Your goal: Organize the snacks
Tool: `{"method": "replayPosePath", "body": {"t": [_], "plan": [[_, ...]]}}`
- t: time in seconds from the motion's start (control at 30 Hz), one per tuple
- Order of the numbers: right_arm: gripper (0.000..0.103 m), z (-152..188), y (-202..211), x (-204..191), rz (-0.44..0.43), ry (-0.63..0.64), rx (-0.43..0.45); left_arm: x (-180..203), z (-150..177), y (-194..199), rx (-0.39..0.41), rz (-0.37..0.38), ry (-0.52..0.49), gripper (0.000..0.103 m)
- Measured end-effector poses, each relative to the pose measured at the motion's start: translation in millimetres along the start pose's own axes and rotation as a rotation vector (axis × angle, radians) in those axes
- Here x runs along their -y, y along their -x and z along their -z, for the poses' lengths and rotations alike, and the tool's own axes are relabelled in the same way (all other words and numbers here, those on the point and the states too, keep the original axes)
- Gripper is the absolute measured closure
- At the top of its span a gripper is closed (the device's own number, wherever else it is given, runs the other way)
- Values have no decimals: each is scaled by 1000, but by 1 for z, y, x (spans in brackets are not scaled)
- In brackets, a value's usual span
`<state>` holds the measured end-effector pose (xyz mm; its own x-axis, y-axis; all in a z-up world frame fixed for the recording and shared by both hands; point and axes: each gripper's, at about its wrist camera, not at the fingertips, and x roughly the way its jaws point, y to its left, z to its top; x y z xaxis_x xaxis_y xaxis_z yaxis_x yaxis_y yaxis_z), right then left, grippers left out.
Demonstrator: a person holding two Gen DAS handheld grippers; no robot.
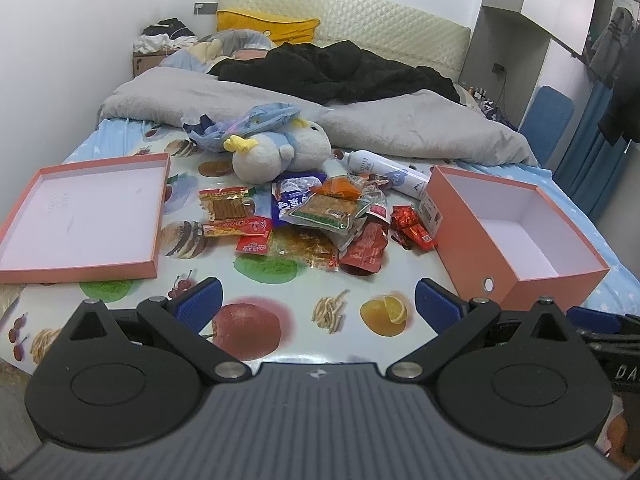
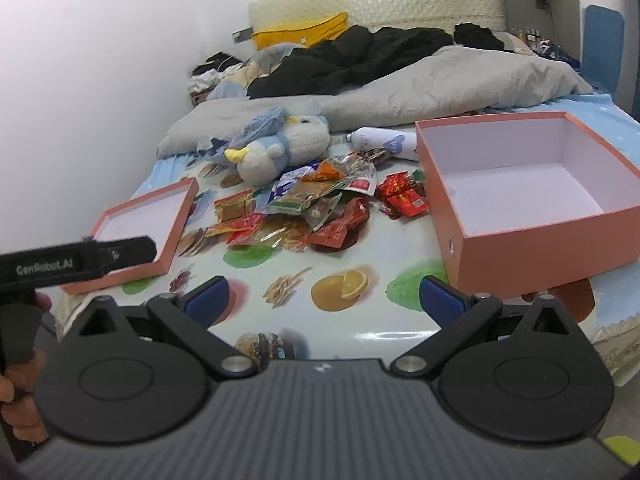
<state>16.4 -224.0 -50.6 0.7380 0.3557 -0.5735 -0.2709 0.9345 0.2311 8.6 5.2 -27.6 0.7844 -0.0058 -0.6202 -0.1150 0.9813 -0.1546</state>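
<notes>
With both tools [image 1: 318,300] [image 2: 323,298] held spread and empty short of the snacks [image 1: 316,220], slippery wrappers risked being dropped beside the box [image 1: 520,220].

Two-finger left gripper [image 1: 318,300] at bottom of left wrist frame: ribbed grey housing with small white emblem, two black round discs, black linkage arms with silver screws, blue textured finger pads [image 1: 200,302]. Matching right gripper [image 2: 324,300] across bottom of right wrist frame, same blue pads [image 2: 442,300]. At left edge there, black bar printed "GenRobot.AI" in white, black handle below it.
</notes>
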Motion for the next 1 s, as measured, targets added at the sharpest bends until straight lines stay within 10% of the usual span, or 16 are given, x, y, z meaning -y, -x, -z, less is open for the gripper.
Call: {"method": "replayPosePath", "body": {"t": [1.0], "plan": [[0, -2, -67, -1, -35, -42, -56, -32, -6, -73, -106, -46, 48, 0]]}}
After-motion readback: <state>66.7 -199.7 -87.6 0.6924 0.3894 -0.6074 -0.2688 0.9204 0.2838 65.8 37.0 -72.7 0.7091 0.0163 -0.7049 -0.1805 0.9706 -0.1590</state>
